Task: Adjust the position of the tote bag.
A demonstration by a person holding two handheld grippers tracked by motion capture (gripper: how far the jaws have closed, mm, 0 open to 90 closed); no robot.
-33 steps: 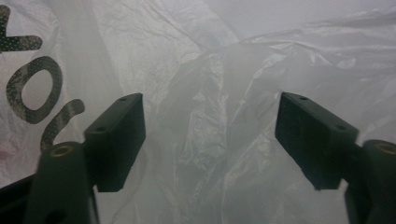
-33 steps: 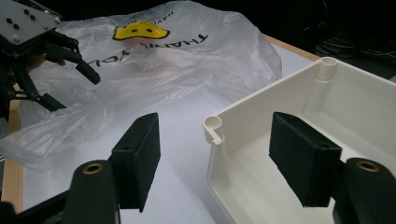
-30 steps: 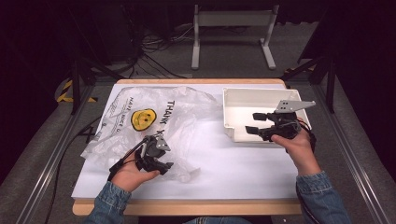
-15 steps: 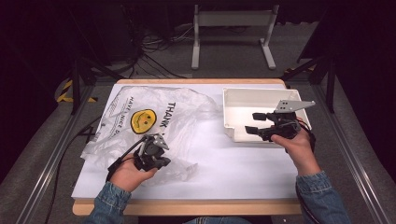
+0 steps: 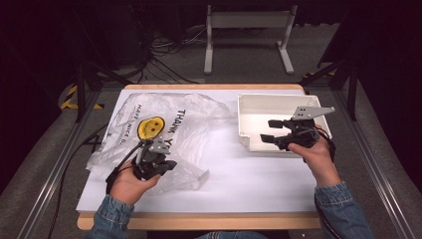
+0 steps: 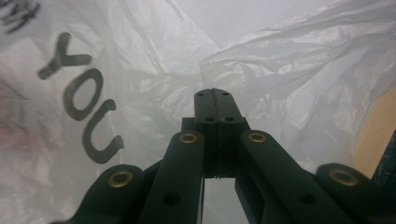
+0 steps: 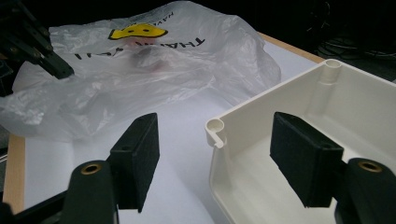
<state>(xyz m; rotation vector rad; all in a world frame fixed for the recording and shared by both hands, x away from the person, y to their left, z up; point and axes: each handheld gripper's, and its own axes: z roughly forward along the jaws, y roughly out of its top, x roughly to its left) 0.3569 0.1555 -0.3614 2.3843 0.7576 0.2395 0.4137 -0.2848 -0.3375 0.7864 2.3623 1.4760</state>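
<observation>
The left gripper (image 5: 158, 164) has just clenched on the bag (image 5: 194, 124), which lies on the surface (image 5: 249, 174), likely to lift it; the right gripper (image 5: 271, 130) waits released astride the bin (image 5: 244, 117) corner

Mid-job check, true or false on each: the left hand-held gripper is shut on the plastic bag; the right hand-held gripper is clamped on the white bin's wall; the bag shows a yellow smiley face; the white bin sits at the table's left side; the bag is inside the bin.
1. The left hand-held gripper is shut on the plastic bag. True: its jaws have just closed on the film.
2. The right hand-held gripper clamps the white bin. False: its jaws stand open astride the corner.
3. The bag shows a yellow smiley face. True.
4. The bin sits at the left. False: at the right.
5. The bag is inside the bin. False: it lies beside it on the table.
</observation>
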